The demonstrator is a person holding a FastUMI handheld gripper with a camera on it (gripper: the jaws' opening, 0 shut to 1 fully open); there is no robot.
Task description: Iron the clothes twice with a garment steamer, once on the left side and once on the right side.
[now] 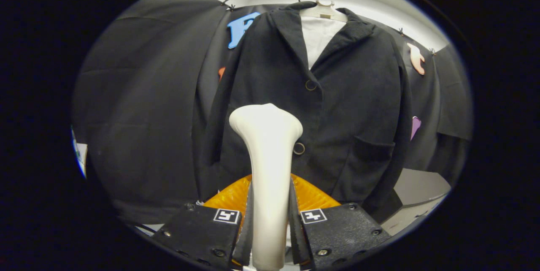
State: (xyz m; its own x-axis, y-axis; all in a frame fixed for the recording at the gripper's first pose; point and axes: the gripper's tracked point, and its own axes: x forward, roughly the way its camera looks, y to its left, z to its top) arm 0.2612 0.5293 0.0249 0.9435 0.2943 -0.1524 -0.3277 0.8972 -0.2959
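Gripper view: the gripper (270, 220) points level at the clothes, both fingers (249, 224) pinching the upright white steamer (268, 165) by its neck. Each finger block carries one square black-and-white marker. Behind the steamer lies an orange ribbed thing (314, 197). Beyond hangs one dark jacket (337, 106) with two buttons, on a pale hanger (324, 9).
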